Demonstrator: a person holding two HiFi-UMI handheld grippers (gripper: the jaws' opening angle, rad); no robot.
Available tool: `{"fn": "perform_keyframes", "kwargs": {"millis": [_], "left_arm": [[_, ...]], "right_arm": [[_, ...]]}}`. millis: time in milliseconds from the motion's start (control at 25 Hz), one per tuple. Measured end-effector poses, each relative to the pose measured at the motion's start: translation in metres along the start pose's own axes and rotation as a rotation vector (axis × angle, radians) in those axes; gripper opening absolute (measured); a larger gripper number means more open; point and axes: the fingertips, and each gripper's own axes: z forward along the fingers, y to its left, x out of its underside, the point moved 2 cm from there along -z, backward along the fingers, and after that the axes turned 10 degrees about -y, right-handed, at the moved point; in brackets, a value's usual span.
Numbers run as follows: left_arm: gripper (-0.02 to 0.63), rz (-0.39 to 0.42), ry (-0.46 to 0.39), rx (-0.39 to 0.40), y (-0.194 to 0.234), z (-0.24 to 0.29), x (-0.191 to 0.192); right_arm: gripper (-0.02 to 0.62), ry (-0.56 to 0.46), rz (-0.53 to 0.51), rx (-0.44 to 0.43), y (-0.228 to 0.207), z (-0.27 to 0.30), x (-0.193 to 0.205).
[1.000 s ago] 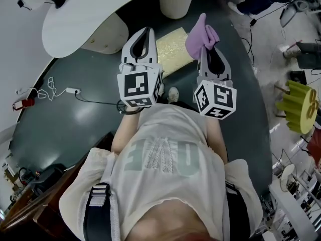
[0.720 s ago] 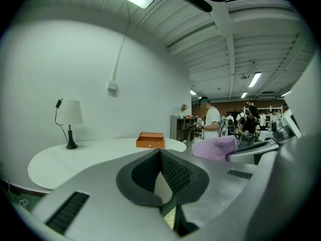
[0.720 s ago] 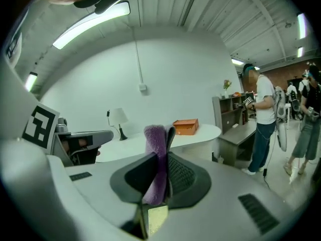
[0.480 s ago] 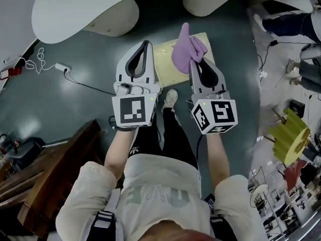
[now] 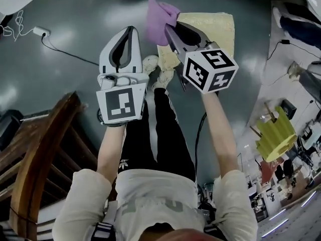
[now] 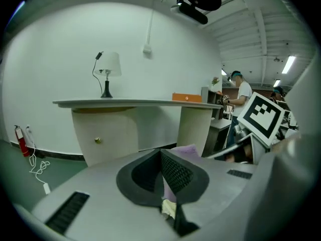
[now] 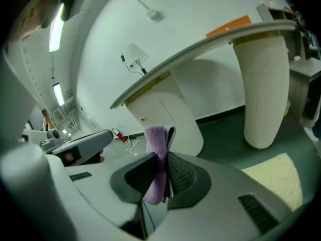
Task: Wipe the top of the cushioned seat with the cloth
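Pinching cloth [image 5: 159, 15], right claw [image 5: 168, 30] forward

No legible text, label or number anywhere in view.

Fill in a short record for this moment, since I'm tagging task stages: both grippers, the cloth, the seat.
left gripper: shut, holding nothing
right gripper: shut on the purple cloth
cushioned seat: pale yellow, low on the floor ahead of the person
cloth contact: held up in the air, apart from the seat
stage: wiping not yet begun
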Motion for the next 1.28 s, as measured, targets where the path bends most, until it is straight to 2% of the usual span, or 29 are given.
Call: {"fn": "perform_keyframes", "kwargs": {"millis": [240,640,1000,1280], "left_arm": [[0.005,-0.027,0.016,-0.043,0.018,-0.002,0.044],[0.005,-0.037,0.025,-0.017,0.008,0.011,0.070],[0.005,-0.029,0.061,-0.014,0.007,0.006,0.076],[0.005,-0.037,0.080,-0.013,0.005,0.007,0.081]], "right_arm": [[0.066,0.123,0.018,-0.038,-0.014,0.042,0.052],[0.066,0.295,0.011,-0.034,-0.038,0.069,0.111],[0.066,0.403,-0.059,0.002,-0.055,0.079,0.131],[0.064,0.422,-0.065,0.046,-0.072,0.077,0.134]]}}
